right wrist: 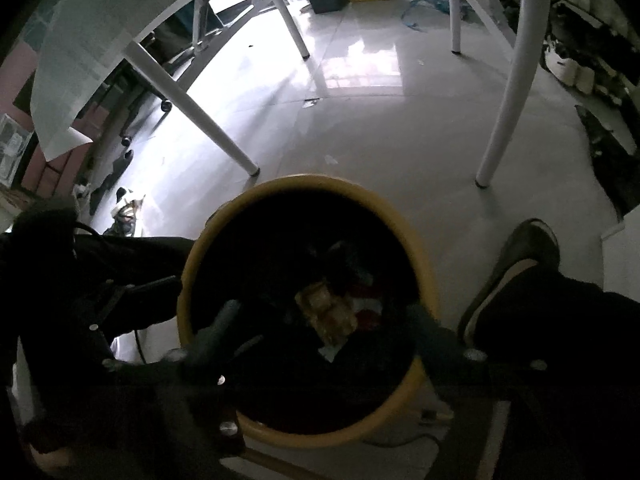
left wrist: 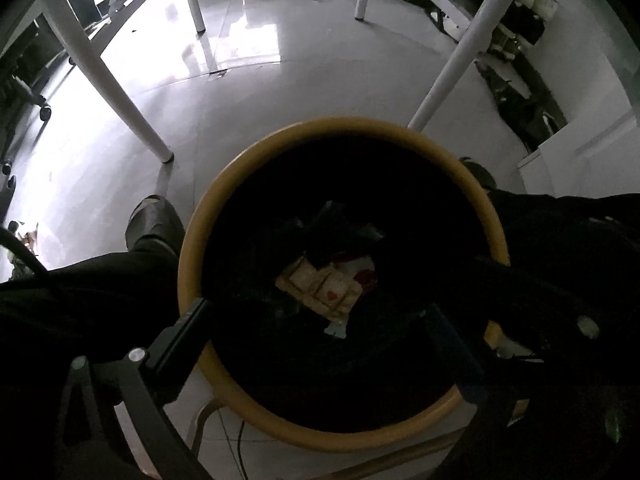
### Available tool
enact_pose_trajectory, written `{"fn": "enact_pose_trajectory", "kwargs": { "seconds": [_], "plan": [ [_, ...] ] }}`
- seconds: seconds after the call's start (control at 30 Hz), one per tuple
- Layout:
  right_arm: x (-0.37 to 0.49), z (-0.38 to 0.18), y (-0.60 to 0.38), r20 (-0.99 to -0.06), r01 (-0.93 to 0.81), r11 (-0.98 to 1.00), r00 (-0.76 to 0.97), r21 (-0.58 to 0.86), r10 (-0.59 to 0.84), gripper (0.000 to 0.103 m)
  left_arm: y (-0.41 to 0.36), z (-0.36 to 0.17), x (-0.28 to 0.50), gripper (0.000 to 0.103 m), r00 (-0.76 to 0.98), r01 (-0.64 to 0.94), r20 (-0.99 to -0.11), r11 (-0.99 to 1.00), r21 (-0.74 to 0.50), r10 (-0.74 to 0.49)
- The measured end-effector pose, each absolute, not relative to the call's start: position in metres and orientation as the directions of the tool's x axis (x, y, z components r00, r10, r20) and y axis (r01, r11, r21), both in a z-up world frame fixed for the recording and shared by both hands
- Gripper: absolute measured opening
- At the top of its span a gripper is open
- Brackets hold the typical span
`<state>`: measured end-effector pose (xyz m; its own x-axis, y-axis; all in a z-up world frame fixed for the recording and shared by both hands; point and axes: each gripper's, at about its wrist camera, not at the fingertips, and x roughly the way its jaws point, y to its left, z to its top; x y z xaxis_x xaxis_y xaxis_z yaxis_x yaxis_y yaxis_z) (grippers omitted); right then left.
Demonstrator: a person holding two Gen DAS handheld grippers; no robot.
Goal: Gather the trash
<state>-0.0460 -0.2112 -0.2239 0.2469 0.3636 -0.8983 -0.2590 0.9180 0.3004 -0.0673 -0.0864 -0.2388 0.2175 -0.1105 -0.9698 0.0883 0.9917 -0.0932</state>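
Observation:
A round trash bin with a yellow rim (left wrist: 340, 124) (right wrist: 304, 180) and a black liner sits on the floor, and both grippers point down into it. At its bottom lies a tan crumpled packet (left wrist: 320, 284) (right wrist: 332, 318) beside a red and white wrapper (left wrist: 362, 272) (right wrist: 368, 308). My left gripper (left wrist: 314, 308) is open, its fingers spread wide over the bin's mouth, with nothing between them. My right gripper (right wrist: 323, 309) is also open over the bin and holds nothing. The trash lies well below both pairs of fingertips.
White table legs (left wrist: 100, 72) (right wrist: 504, 92) slant up from the glossy tiled floor behind the bin. A person's dark trouser legs and shoes (left wrist: 154, 224) (right wrist: 516, 264) flank the bin. A white cabinet (left wrist: 580, 140) stands at the right. Boxes and cables lie far back.

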Motion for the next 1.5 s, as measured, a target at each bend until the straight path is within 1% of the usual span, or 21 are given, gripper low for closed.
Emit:
{"fn": "enact_pose_trajectory", "kwargs": {
  "seconds": [0.03, 0.27, 0.33, 0.47, 0.87, 1.1, 1.5],
  "plan": [
    [-0.046, -0.225, -0.211, -0.900, -0.260, 0.920, 0.248, 0.294, 0.358, 0.103, -0.086, -0.238, -0.068, 0.102, 0.217, 0.084, -0.970, 0.992, -0.090, -0.106],
    [-0.044, -0.226, -0.214, -0.896, -0.241, 0.922, 0.260, 0.302, 0.361, 0.103, -0.067, -0.236, -0.066, 0.102, 0.250, -0.015, -0.968, 0.999, -0.034, -0.029],
    [-0.043, -0.226, -0.214, -0.894, -0.240, 0.922, 0.262, 0.304, 0.363, 0.103, -0.063, -0.237, -0.065, 0.102, 0.240, -0.036, -0.970, 0.998, -0.050, -0.040],
    [-0.042, -0.226, -0.216, -0.891, -0.235, 0.920, 0.262, 0.313, 0.370, 0.103, -0.066, -0.243, -0.064, 0.102, 0.206, -0.039, -0.978, 0.998, -0.047, -0.038],
    [-0.041, -0.225, -0.220, -0.883, -0.211, 0.918, 0.268, 0.337, 0.386, 0.103, -0.066, -0.240, -0.064, 0.102, 0.203, -0.032, -0.979, 0.999, -0.031, -0.024],
    [-0.041, -0.225, -0.219, -0.882, -0.219, 0.915, 0.264, 0.338, 0.389, 0.103, -0.070, -0.242, -0.065, 0.102, 0.200, -0.001, -0.980, 1.000, -0.017, -0.017],
    [-0.042, -0.225, -0.219, -0.880, -0.226, 0.910, 0.258, 0.347, 0.399, 0.103, -0.067, -0.242, -0.064, 0.102, 0.201, -0.018, -0.979, 1.000, 0.019, 0.022]
  ]
}}
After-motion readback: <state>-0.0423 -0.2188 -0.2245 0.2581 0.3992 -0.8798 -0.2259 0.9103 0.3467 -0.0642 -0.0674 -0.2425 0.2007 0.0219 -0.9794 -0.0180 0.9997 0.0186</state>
